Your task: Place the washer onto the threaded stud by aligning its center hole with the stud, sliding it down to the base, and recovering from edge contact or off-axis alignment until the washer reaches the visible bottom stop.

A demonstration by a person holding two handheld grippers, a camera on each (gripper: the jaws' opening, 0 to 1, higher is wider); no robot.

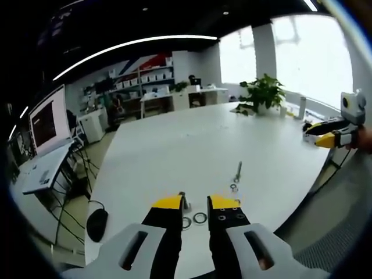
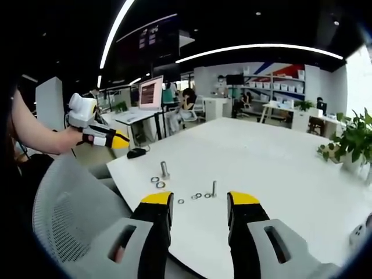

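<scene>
Jaws of my left gripper (image 1: 195,202) stand apart, empty, above two flat steel washers (image 1: 200,218) on the white table (image 1: 192,145); my right gripper (image 2: 200,199) is likewise spread and empty. Beyond, smaller washers (image 2: 198,196) lie beside an upright threaded steel stud (image 2: 214,188); a second stud (image 2: 164,169) stands farther left. Risk, as I judge it: thin washers lying flat may slip from the fingertips or tilt and catch on the threads.
</scene>
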